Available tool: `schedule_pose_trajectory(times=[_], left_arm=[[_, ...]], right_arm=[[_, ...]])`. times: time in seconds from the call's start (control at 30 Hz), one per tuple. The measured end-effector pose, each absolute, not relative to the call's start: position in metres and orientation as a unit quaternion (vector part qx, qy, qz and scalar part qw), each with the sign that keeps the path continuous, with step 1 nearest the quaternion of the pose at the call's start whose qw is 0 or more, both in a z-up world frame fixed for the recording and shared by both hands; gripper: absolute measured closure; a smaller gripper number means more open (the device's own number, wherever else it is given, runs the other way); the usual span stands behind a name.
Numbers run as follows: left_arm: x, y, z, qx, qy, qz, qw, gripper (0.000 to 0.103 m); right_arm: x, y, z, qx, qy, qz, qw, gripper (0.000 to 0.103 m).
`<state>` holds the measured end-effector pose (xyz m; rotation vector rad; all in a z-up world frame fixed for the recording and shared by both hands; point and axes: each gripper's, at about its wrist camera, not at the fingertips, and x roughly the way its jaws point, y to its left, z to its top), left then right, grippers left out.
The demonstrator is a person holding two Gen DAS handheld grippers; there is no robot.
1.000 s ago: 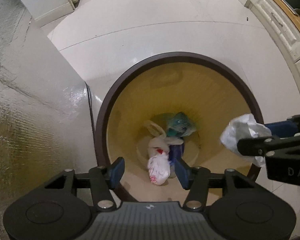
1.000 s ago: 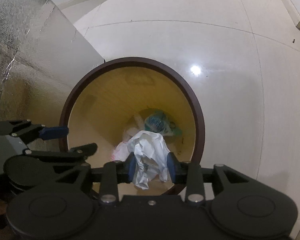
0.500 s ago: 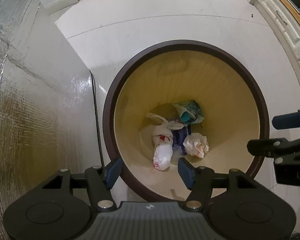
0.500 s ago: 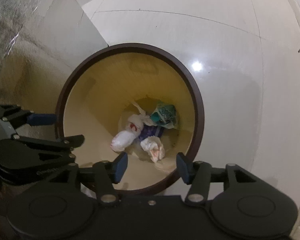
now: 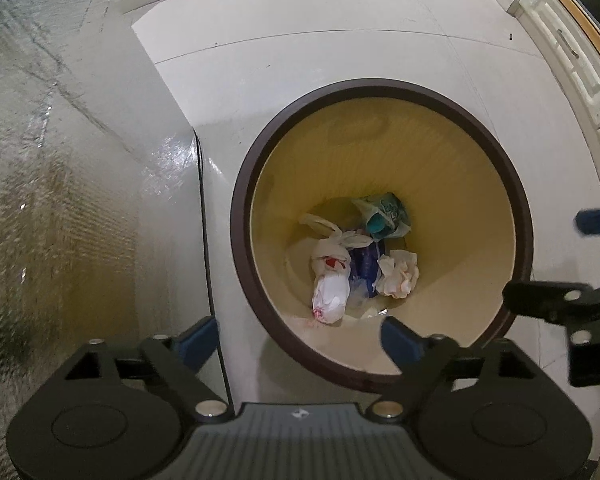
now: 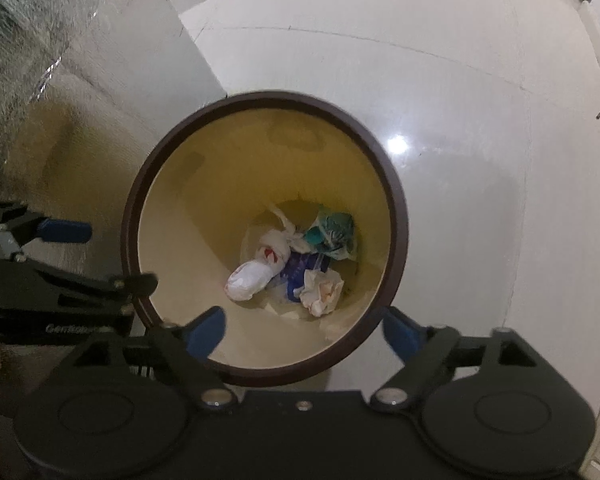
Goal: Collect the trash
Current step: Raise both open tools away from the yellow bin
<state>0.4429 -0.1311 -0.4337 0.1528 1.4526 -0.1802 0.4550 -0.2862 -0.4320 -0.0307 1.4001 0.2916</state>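
The left gripper [image 5: 298, 336] and the right gripper [image 6: 304, 330] both hang above the round trash bin [image 6: 396, 216]. Their jaws have just been opening, now stand wide apart, and nothing is between them. The crumpled white paper [image 6: 322, 292] lies at the bottom of the bin, beside a white plastic bag [image 6: 256, 272] and a green wrapper [image 6: 334, 232].

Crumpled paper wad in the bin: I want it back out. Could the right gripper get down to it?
Probably yes: the right gripper hangs open above the bin, nothing covers the crumpled paper wad, though it lies deep at the bottom.
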Motion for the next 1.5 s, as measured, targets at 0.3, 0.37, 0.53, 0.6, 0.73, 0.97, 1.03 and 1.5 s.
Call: schedule_pose_trajectory(times=[0.3, 0.37, 0.53, 0.6, 0.73, 0.97, 1.03, 1.5], left_arm=[[0.436, -0.123, -0.409, 0.060, 0.657, -0.072, 0.748, 0.000], [0.434, -0.122, -0.401, 0.062, 0.654, -0.069, 0.750, 0.000], [0.430, -0.119, -0.380, 0.059, 0.642, -0.060, 0.762, 0.000], [0.427, -0.117, -0.369, 0.059, 0.636, -0.057, 0.767, 0.000], [0.420, -0.114, -0.347, 0.056, 0.624, -0.052, 0.778, 0.000], [0.401, -0.113, -0.315, 0.056, 0.602, -0.050, 0.795, 0.000], [0.395, -0.113, -0.304, 0.055, 0.596, -0.049, 0.800, 0.000], [0.349, -0.114, -0.213, 0.009, 0.525, -0.047, 0.850, 0.000]], right_arm=[[0.447, -0.295, -0.408, -0.016, 0.622, 0.111, 0.775, 0.000], [0.443, -0.298, -0.402, -0.017, 0.621, 0.109, 0.776, 0.000], [0.432, -0.303, -0.381, -0.018, 0.614, 0.109, 0.781, 0.000], [0.427, -0.308, -0.370, -0.014, 0.611, 0.105, 0.785, 0.000], [0.417, -0.314, -0.354, -0.011, 0.604, 0.104, 0.790, 0.000], [0.393, -0.329, -0.320, 0.009, 0.580, 0.090, 0.810, 0.000], [0.385, -0.330, -0.311, 0.012, 0.571, 0.090, 0.816, 0.000], [0.330, -0.356, -0.240, 0.056, 0.483, 0.068, 0.871, 0.000]])
